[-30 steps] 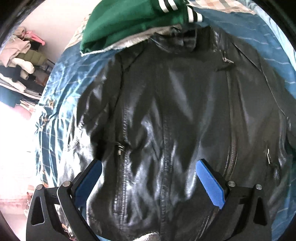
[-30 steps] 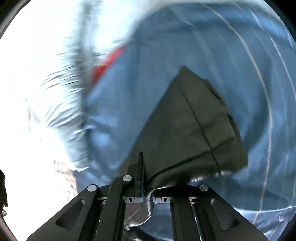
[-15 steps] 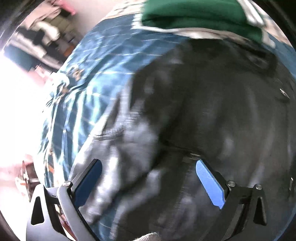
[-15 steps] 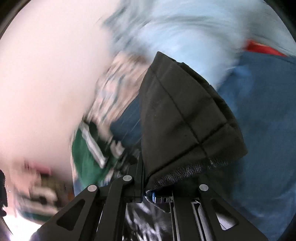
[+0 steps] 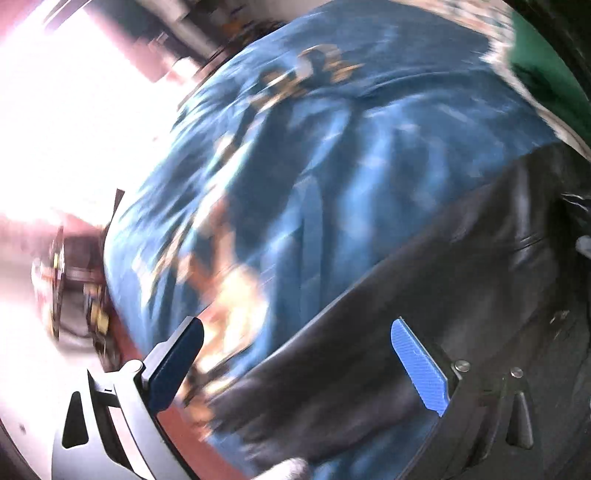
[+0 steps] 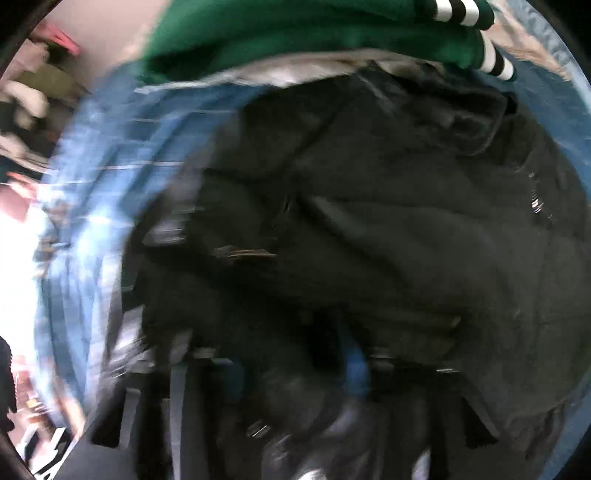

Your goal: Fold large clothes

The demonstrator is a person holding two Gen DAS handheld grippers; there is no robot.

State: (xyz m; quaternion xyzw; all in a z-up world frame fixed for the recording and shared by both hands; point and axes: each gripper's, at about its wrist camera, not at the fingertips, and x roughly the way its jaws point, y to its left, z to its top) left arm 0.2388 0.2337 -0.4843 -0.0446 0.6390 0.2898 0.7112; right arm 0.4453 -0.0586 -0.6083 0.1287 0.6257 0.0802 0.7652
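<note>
A black leather jacket (image 6: 388,229) lies on a blue bedspread (image 5: 332,166). In the left wrist view a black sleeve or side edge of the jacket (image 5: 461,280) runs across the lower right. My left gripper (image 5: 295,354) is open and empty, hovering over that edge and the bedspread. The right wrist view is heavily blurred. My right gripper (image 6: 295,369) is a dark smear at the bottom, with black jacket fabric over it; its jaw state is unreadable.
A green garment with black and white striped trim (image 6: 332,33) lies on the bed beyond the jacket collar, also at the top right of the left wrist view (image 5: 546,74). The bed's edge and floor clutter (image 5: 74,280) are to the left.
The left gripper swung left, from over the jacket front to its left edge and the bedspread. The right gripper carried the held sleeve from the bedspread in over the jacket body.
</note>
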